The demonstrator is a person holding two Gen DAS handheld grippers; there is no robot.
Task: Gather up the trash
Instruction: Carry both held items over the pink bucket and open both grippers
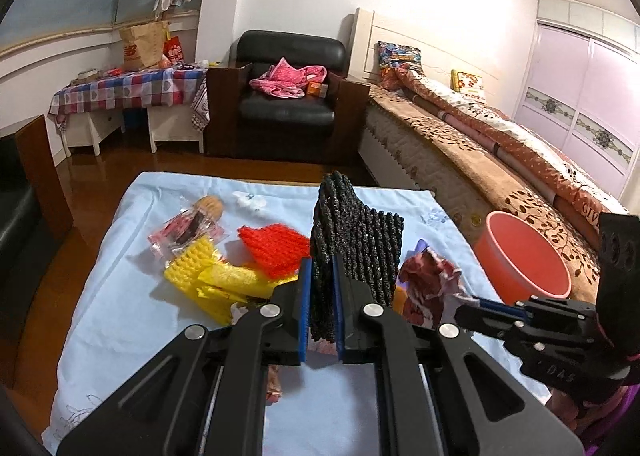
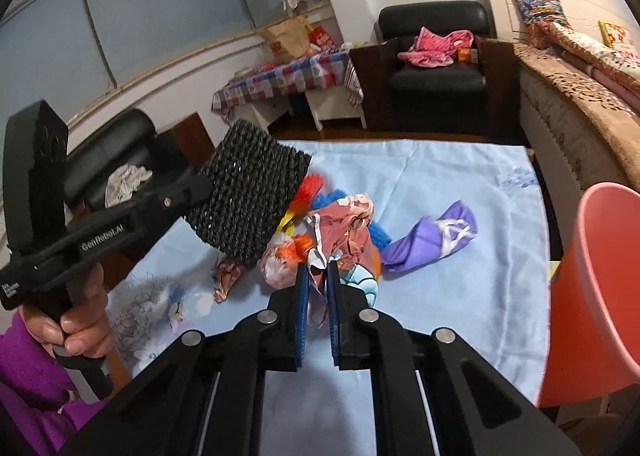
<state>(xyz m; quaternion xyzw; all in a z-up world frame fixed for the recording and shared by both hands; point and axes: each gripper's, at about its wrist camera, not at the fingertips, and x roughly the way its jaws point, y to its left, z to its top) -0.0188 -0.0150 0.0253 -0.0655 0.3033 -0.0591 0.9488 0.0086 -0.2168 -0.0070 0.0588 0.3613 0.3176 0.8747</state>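
Note:
My left gripper is shut on a black foam net and holds it upright above the light blue cloth. From the right wrist view the same net hangs off the left gripper, which a hand carries. My right gripper is shut on a crumpled pink printed wrapper at the pile's near edge. On the cloth lie a red net, a yellow net, a snack packet and a purple wrapper.
A pink plastic basin stands to the right of the cloth, beside the bed. Behind the cloth are a black armchair and a table with a checked cover. A dark seat stands to the left.

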